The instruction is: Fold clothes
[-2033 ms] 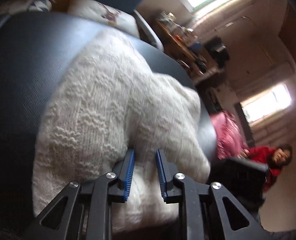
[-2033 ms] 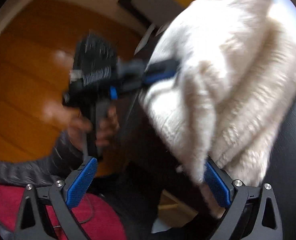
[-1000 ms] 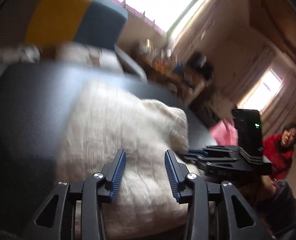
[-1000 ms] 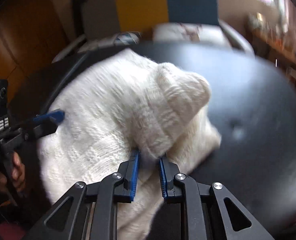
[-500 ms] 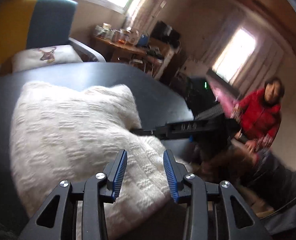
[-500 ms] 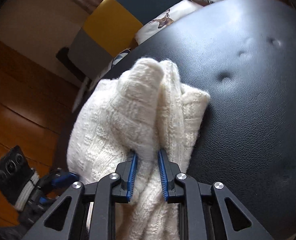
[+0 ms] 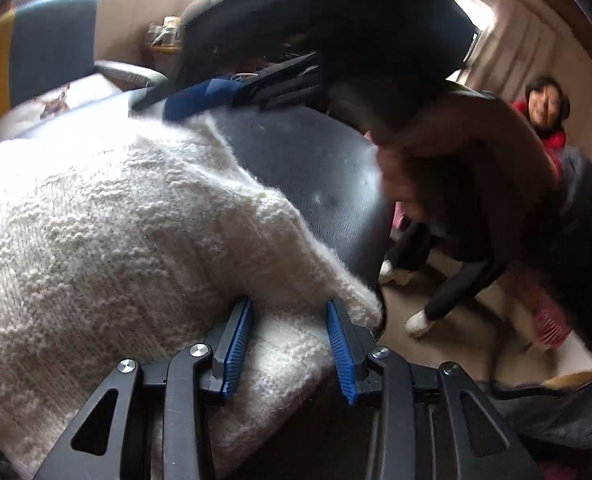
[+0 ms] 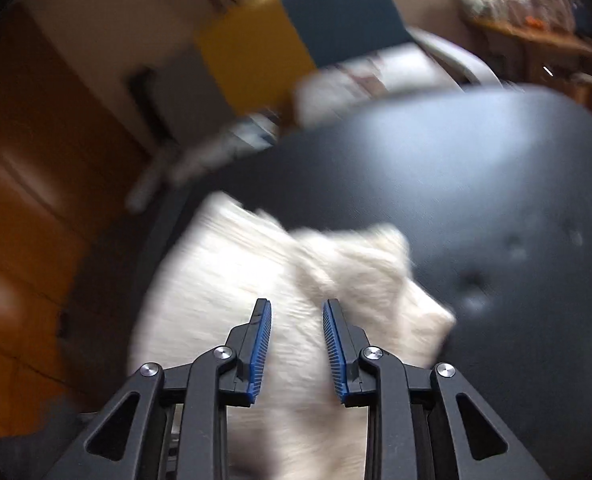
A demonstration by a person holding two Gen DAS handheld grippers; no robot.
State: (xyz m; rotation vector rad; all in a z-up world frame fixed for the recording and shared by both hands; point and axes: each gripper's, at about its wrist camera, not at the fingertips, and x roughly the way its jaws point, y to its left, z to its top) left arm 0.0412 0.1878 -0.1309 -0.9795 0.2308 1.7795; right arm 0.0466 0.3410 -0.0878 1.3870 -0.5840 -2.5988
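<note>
White knitted sweater (image 7: 108, 224) lies bunched on the black padded counter (image 7: 315, 176), toward its near edge and left side. Its lower hem sits between the blue pads of the left gripper (image 7: 290, 334), whose jaws stand parted around the wool without pinching it. In the right wrist view, blurred by motion, the sweater (image 8: 264, 280) shows as a pale heap on the counter (image 8: 455, 168), and the right gripper (image 8: 296, 344) hangs above it, jaws released and holding nothing. From the left wrist view that right gripper (image 7: 200, 98) reaches over the sweater's far edge, gripped by a hand (image 7: 455, 152). Behind the counter stands a yellow and teal chair (image 8: 296, 28); a person in red (image 7: 543, 120) is at the far right.
</note>
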